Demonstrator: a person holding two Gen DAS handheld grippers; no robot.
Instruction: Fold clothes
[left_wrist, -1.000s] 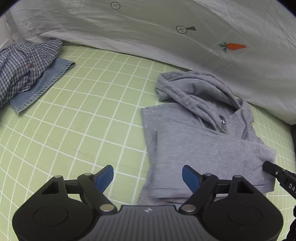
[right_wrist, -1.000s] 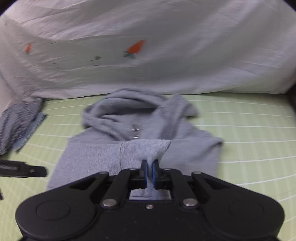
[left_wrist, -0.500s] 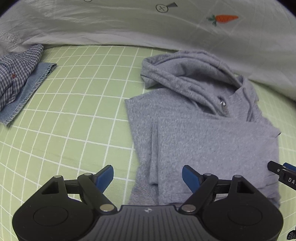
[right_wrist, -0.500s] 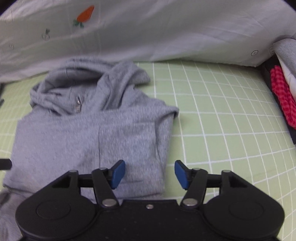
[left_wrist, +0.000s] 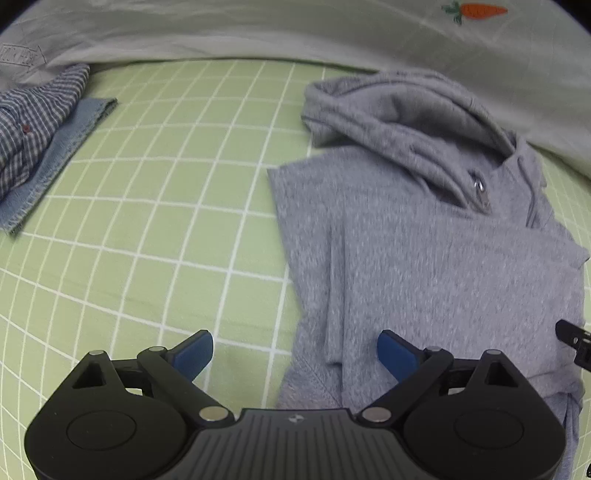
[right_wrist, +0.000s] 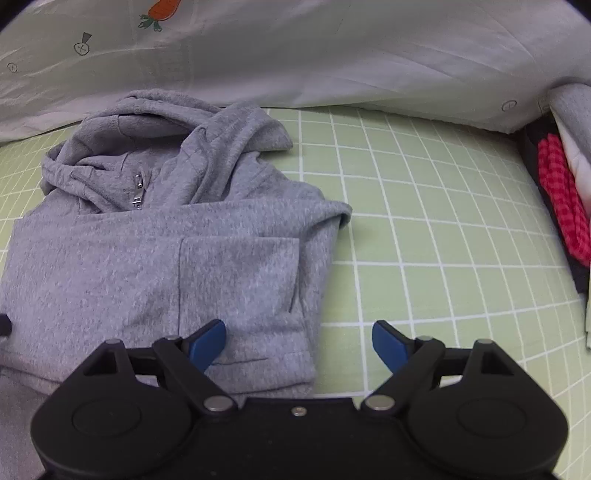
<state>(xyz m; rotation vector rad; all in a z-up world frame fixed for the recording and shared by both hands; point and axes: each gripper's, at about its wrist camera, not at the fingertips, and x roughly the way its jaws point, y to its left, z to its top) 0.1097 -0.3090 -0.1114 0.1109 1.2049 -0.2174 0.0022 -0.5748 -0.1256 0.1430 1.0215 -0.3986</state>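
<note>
Fingers (right_wrist: 207, 345) apart over grey hoodie (right_wrist: 155, 258)

My left gripper (left_wrist: 295, 350) sits over the near left edge of the hoodie (left_wrist: 436, 266), my right gripper (right_wrist: 299, 341) over its near right edge, the hood lying at the far end against the sheet (right_wrist: 332, 55). On the mat (left_wrist: 166, 221), far to my left, a checked shirt (left_wrist: 29, 129) lies on a folded denim piece (left_wrist: 55, 162). Far to my right, stacked clothes (right_wrist: 561, 199) sit at the mat's edge.

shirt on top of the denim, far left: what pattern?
Blue-and-white small check on the shirt, lying over the denim. Clearest in the left wrist view.
</note>
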